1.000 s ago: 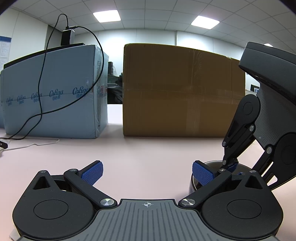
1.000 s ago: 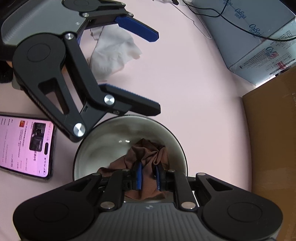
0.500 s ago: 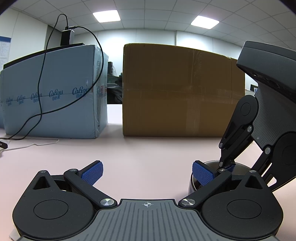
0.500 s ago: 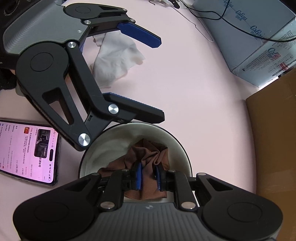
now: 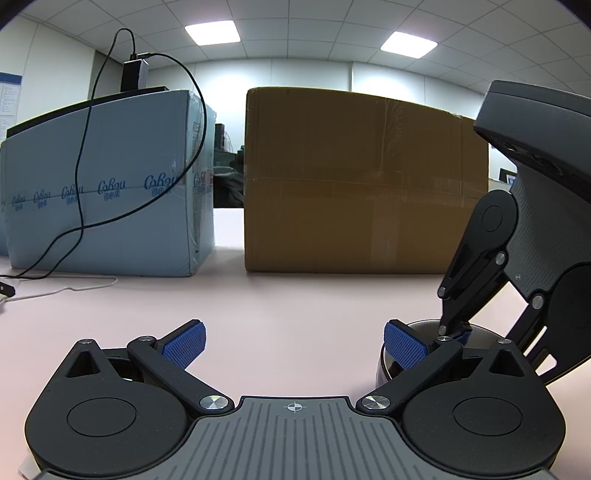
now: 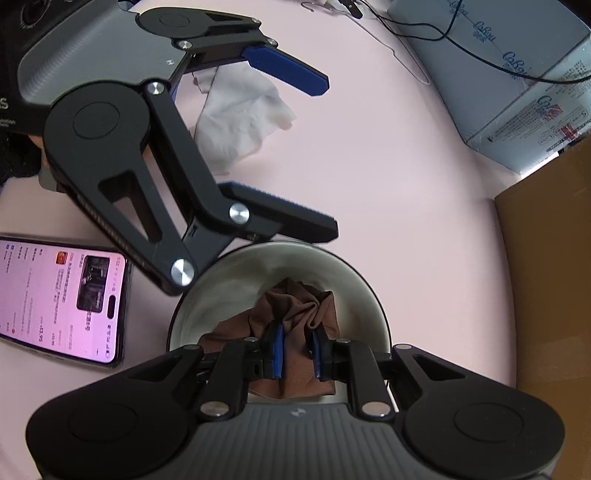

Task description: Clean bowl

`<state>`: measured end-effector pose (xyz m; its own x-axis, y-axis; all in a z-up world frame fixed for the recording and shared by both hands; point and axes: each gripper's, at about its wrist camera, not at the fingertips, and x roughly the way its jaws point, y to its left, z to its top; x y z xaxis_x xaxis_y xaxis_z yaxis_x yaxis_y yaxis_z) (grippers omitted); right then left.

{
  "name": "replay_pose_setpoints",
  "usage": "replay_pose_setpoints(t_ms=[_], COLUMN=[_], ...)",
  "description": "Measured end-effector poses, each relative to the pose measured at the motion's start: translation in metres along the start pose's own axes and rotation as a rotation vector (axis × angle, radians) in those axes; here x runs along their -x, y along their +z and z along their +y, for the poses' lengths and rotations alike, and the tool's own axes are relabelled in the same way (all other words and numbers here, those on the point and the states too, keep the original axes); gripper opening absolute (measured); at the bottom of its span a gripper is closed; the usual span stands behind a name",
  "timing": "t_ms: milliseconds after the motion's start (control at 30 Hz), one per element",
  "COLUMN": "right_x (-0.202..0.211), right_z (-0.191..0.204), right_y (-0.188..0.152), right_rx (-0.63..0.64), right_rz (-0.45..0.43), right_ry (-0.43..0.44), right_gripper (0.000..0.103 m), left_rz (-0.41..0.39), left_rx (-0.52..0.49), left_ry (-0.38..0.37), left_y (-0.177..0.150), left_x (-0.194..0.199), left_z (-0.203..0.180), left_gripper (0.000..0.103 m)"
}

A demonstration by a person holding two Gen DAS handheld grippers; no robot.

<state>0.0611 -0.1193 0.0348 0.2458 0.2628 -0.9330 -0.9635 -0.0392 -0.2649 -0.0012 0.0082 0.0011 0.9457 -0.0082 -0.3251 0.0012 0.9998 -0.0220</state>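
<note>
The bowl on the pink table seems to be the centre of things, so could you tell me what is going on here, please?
A person is wiping out the pale round bowl. The right hand-held gripper is shut on a crumpled brown cloth inside the bowl. The left hand-held gripper is open beside the bowl's rim, one finger next to it, holding nothing. A lit smartphone and a white tissue lie nearby on the pink table.

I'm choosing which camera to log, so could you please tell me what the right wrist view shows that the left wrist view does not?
Only the right wrist view shows the bowl's inside, the brown cloth pinched by the right gripper, a lit phone and a white tissue. Only the left wrist view shows ceiling lights. Both show the bowl, the open left gripper, the blue box and the cardboard box.
</note>
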Motion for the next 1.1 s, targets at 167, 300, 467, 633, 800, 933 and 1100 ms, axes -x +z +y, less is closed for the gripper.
replay_pose_setpoints(t_ms=[167,300,467,633,800,933,1100], right_x=[-0.0022,-0.0033,-0.0027,-0.0003,-0.0013,-0.0012,0.0005], right_z=[-0.0018,-0.0033,-0.0043,-0.0043,-0.0060,-0.0059,-0.0049], right_y=[0.0011,-0.0006,-0.0035,-0.0043,-0.0055,-0.0069,-0.0076], right_rx=[0.001,-0.003,-0.011,-0.026,-0.030,-0.028,-0.030], right_rz=[0.007,0.021,0.026,0.004,0.020,0.024,0.000], right_ry=[-0.032,-0.046,-0.038,-0.007,-0.036,-0.034,0.016], right_gripper=[0.018,0.018,0.018,0.018,0.018,0.018,0.019], left_rz=[0.001,0.002,0.002,0.005,0.008,0.009,0.010], left_rx=[-0.001,-0.002,-0.004,-0.008,-0.009,-0.010,-0.011], left_ry=[-0.002,-0.003,-0.006,-0.011,-0.013,-0.014,-0.015], left_y=[-0.0005,-0.0004,-0.0003,-0.0004,-0.0001,0.0002,0.0002], left_x=[0.0005,0.0001,0.0000,-0.0006,-0.0016,-0.0025,-0.0028], left_z=[-0.0004,-0.0005,-0.0008,-0.0013,-0.0015,-0.0016,-0.0017], left_gripper=[0.103,0.103,0.103,0.103,0.103,0.103,0.103])
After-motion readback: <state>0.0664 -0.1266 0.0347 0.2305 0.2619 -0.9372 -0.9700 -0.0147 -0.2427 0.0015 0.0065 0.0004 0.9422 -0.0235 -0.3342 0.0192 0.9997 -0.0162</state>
